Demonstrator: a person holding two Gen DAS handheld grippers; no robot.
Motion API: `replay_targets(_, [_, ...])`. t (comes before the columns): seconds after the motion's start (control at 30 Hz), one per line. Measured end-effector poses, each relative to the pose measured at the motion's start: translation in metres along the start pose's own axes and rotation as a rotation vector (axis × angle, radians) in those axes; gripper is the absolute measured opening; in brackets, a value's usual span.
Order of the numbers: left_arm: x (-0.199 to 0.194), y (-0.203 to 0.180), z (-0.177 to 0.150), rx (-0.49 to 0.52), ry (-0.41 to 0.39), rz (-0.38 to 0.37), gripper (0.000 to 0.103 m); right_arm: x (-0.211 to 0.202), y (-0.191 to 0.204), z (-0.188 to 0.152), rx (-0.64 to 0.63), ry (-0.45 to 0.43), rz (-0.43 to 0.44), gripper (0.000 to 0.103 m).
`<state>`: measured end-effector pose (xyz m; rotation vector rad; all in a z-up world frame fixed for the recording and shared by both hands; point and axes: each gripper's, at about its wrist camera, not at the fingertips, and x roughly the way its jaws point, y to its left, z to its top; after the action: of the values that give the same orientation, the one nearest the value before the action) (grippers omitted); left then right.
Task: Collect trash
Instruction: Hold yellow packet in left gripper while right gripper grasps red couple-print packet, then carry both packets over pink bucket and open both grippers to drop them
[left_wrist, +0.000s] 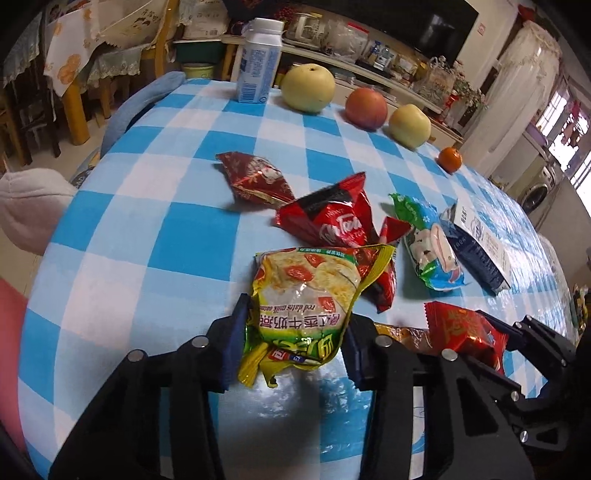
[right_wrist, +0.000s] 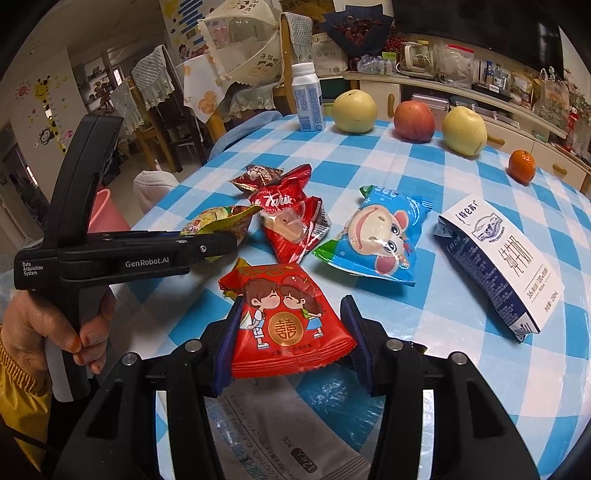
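Note:
My left gripper (left_wrist: 291, 339) is shut on a yellow-green oatmeal wrapper (left_wrist: 303, 291), held just over the checked tablecloth (left_wrist: 147, 221); it also shows in the right wrist view (right_wrist: 218, 225). My right gripper (right_wrist: 291, 339) is shut on a red wedding-candy packet (right_wrist: 284, 317), also seen in the left wrist view (left_wrist: 465, 328). On the cloth lie a red Tarik wrapper (right_wrist: 291, 221), a dark red wrapper (right_wrist: 258, 175), a blue cartoon packet (right_wrist: 376, 236) and a flattened milk carton (right_wrist: 498, 266).
A milk bottle (right_wrist: 308, 99), a pear (right_wrist: 354, 110), a red apple (right_wrist: 413, 120), a yellow apple (right_wrist: 463, 131) and a tangerine (right_wrist: 521, 166) stand along the far edge. A grey packet (right_wrist: 280, 435) lies under my right gripper. Chairs (right_wrist: 155, 96) and a pink bin (right_wrist: 103, 214) stand left.

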<state>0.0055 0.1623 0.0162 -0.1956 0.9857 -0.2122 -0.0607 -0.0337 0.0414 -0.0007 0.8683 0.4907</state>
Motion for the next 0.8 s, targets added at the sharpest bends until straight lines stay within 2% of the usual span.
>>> replay_targets(0.23, [-0.035, 0.016, 0.009, -0.048, -0.08, -0.003, 0.044, -0.004, 0.021, 0.012, -0.013, -0.028, 0.03, 0.052])
replay_targets(0.43, [-0.078, 0.047, 0.016, -0.107, -0.171, 0.039, 0.044, -0.003, 0.056, 0.027, -0.042, -0.035, 0.078, 0.052])
replay_targets(0.57, [-0.113, 0.083, 0.019, -0.178, -0.244, 0.093, 0.044, 0.0, 0.092, 0.039, -0.076, -0.043, 0.126, 0.053])
replay_targets(0.8, [-0.171, 0.159, 0.007, -0.367, -0.36, 0.209, 0.044, 0.019, 0.188, 0.068, -0.188, -0.044, 0.251, 0.053])
